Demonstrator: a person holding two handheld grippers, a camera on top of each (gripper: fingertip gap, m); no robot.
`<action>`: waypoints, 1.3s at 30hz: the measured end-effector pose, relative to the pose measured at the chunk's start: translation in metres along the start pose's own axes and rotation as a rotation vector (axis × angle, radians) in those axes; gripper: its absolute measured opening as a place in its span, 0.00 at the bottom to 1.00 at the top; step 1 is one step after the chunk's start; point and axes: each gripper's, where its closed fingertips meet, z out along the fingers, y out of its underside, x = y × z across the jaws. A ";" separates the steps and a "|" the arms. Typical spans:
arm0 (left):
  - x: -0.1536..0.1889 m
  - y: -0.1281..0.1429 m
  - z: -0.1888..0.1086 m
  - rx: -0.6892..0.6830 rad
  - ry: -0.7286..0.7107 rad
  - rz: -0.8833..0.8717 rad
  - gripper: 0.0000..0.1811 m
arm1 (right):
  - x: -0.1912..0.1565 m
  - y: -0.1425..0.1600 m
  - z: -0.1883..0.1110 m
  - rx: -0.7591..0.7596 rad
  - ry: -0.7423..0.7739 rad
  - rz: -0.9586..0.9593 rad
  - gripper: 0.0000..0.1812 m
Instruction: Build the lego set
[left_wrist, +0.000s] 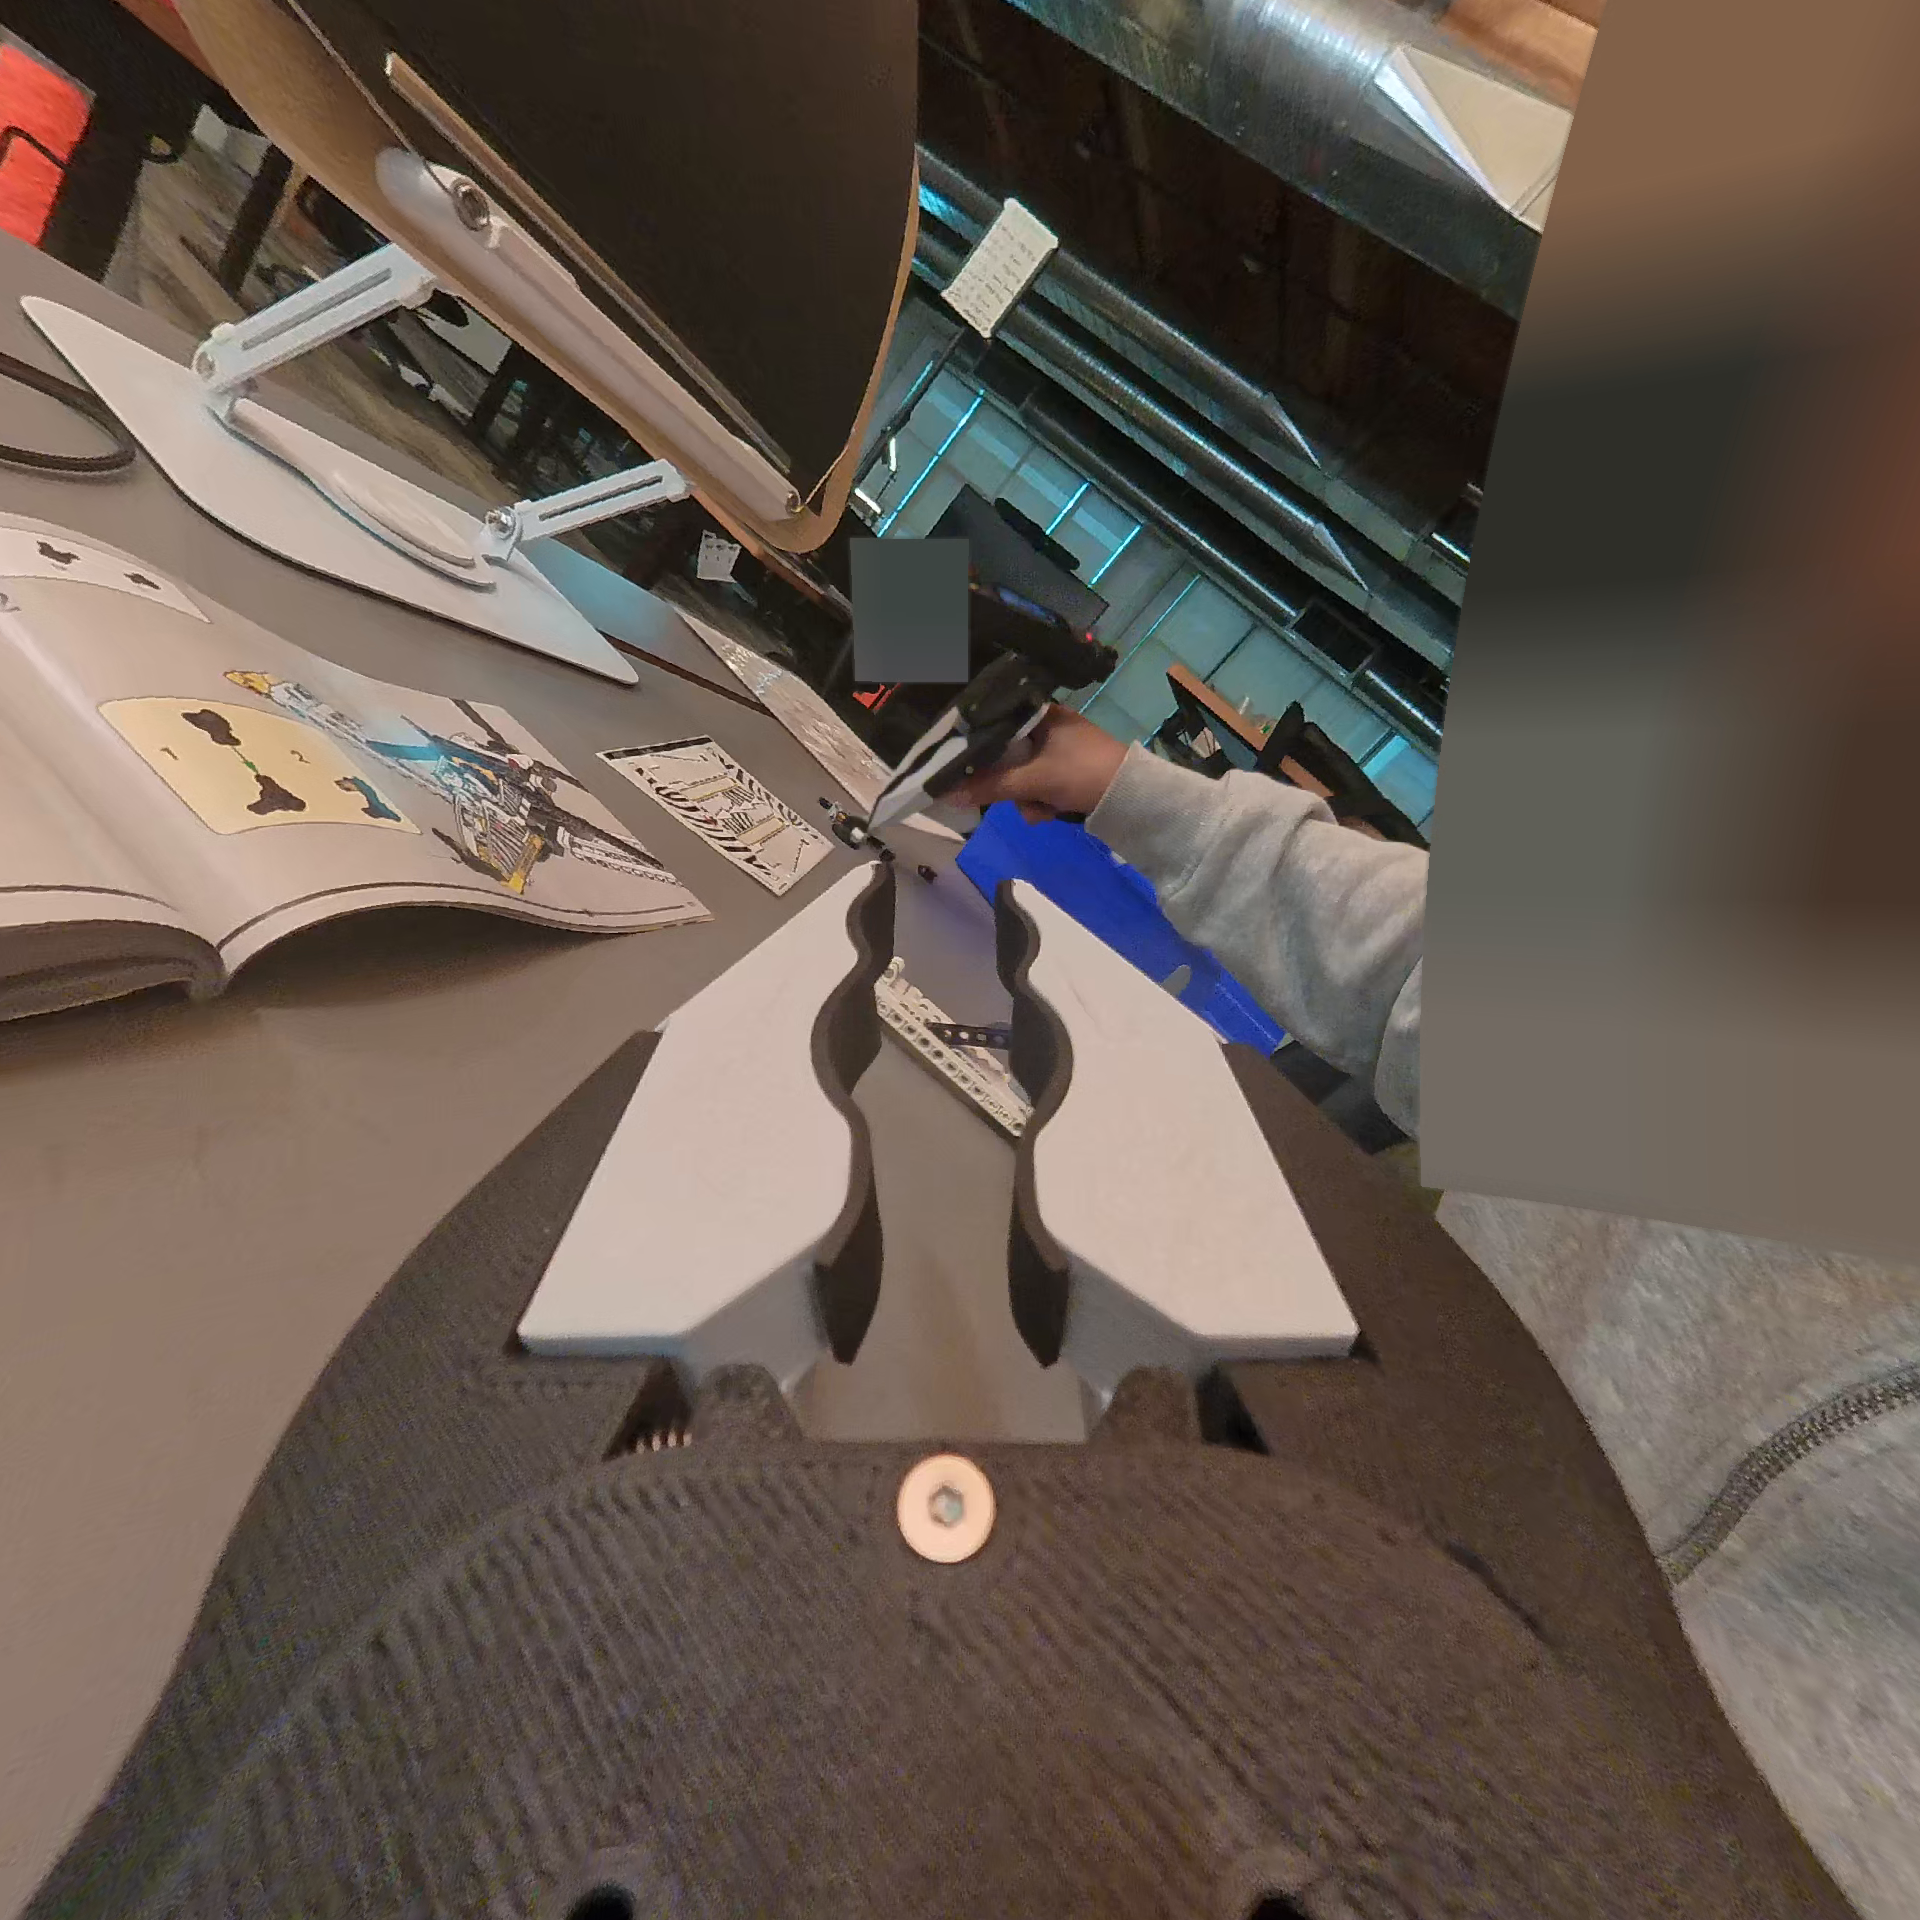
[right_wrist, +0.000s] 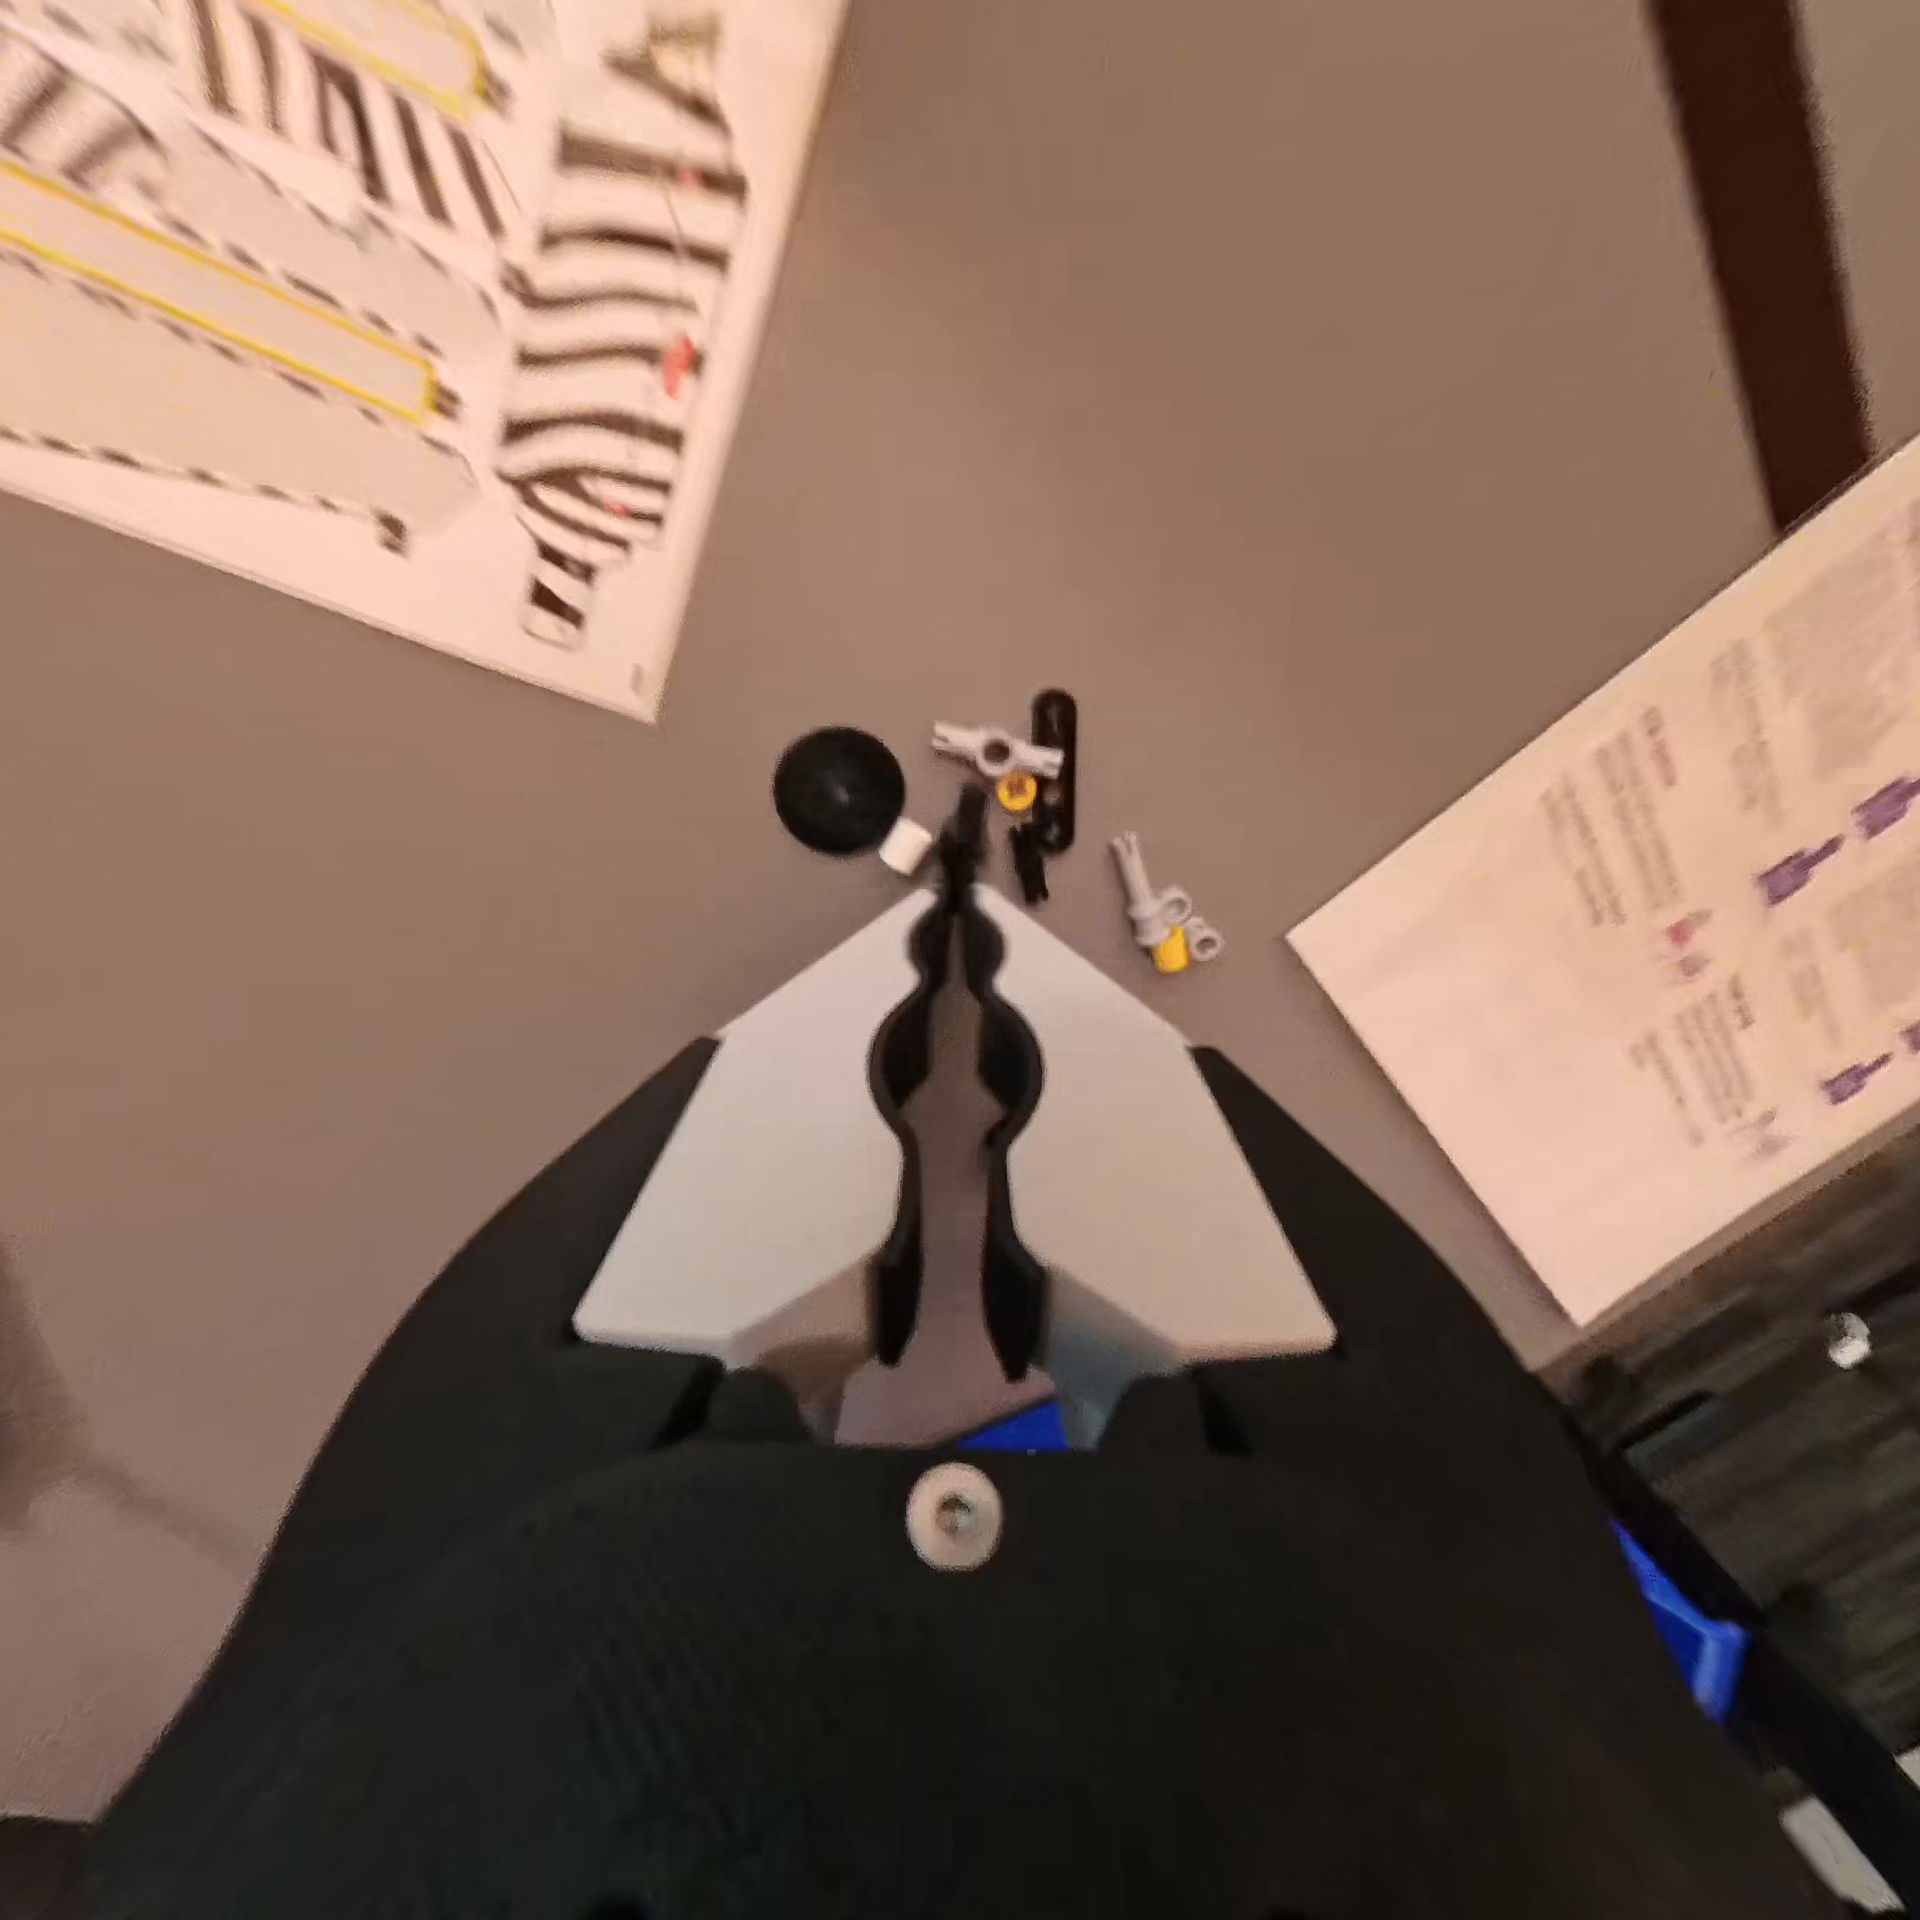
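Grey counter carries everything. Biggest item: a monitor w/ dark screen, tilted over on a silver stand whose flat base sits at the counter's far left. In front of it an open instruction booklet lies flat, pages showing coloured build drawings. Beside the booklet, a sticker sheet w/ black-white stripes and yellow outlines. A second printed sheet lies at the right edge in the right wrist view. A blue bin sits under the person's grey sleeve.

Left gripper: fingers apart w/ a clear gap, holding nothing. Seen through the gap, a partly built lego piece, white beam w/ a black beam on it, rests on the counter.

Right gripper: fingers nearly closed, tips pinching a small black lego pin that sticks out forward. Frame is motion-blurred, so contact w/ the counter can't be told.

Loose lego parts lie in a cluster just past the right tips: black round wheel part, small white cylinder touching it, grey connector, black short beam, tiny yellow bush, and slightly apart to the right a grey-and-yellow connector group.
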 end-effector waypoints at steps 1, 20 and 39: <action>0.000 0.000 0.000 0.000 -0.003 0.004 0.09 | 0.001 0.005 0.005 -0.019 0.000 -0.003 0.00; 0.000 0.003 0.002 -0.015 -0.003 0.007 0.10 | -0.203 -0.097 -0.102 0.494 -0.319 -0.472 0.00; -0.001 0.003 0.002 -0.011 0.012 -0.025 0.11 | -0.265 -0.105 -0.103 0.562 -0.420 -0.662 0.04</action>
